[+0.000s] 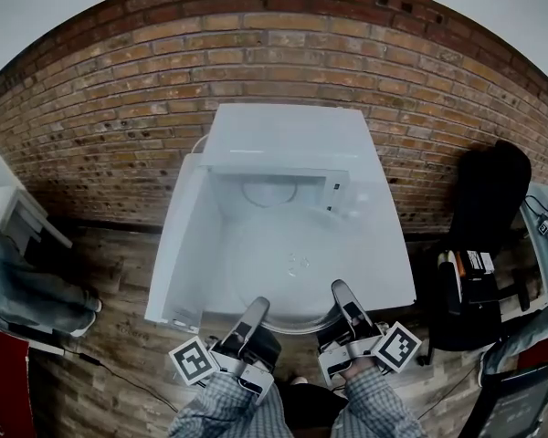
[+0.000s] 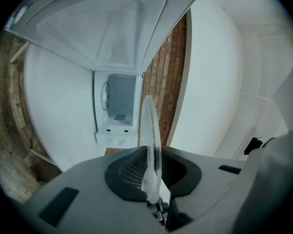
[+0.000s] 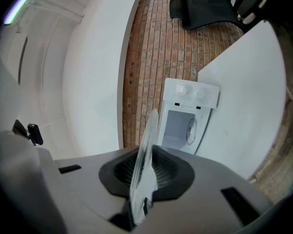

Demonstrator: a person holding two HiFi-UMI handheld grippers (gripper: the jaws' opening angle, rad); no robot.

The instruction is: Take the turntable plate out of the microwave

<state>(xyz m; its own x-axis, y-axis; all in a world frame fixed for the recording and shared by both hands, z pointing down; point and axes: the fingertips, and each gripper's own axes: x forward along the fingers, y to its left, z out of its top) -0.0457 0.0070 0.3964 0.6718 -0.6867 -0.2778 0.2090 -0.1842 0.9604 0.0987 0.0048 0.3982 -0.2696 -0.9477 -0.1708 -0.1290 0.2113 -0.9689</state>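
Brick wall [image 1: 119, 108] backs a white table [image 1: 388, 272] in the head view, where a white microwave [image 1: 288, 140] stands with its door swung open to the left. Out in front of it, above the table's near edge, a clear glass plate [image 1: 283, 254] lies roughly level. The left gripper [image 1: 258, 307] grasps its near rim on one side and the right gripper [image 1: 341, 290] on the other, both reaching in from checked sleeves [image 1: 221, 411] at the bottom of the picture. A black chair [image 1: 489, 190] stands to the right on the wooden floor [image 1: 119, 272]

Left gripper view: the plate [image 2: 150, 130] shows edge-on as a thin glass blade running up from between the dark ribbed pads [image 2: 129, 169], which are clenched on its rim. Well beyond it the microwave [image 2: 118, 106] shows its pale, lit cavity, clear of the plate, with a strip of brick [image 2: 161, 82] beside it

Right gripper view: the plate [image 3: 146, 150] is again edge-on and leaning slightly, its rim clamped between this gripper's black pads [image 3: 168, 172]. The microwave [image 3: 188, 116] sits well apart behind it, door open and two knobs on its front panel, with the brick wall [image 3: 151, 43] and the black chair [image 3: 205, 9] farther off
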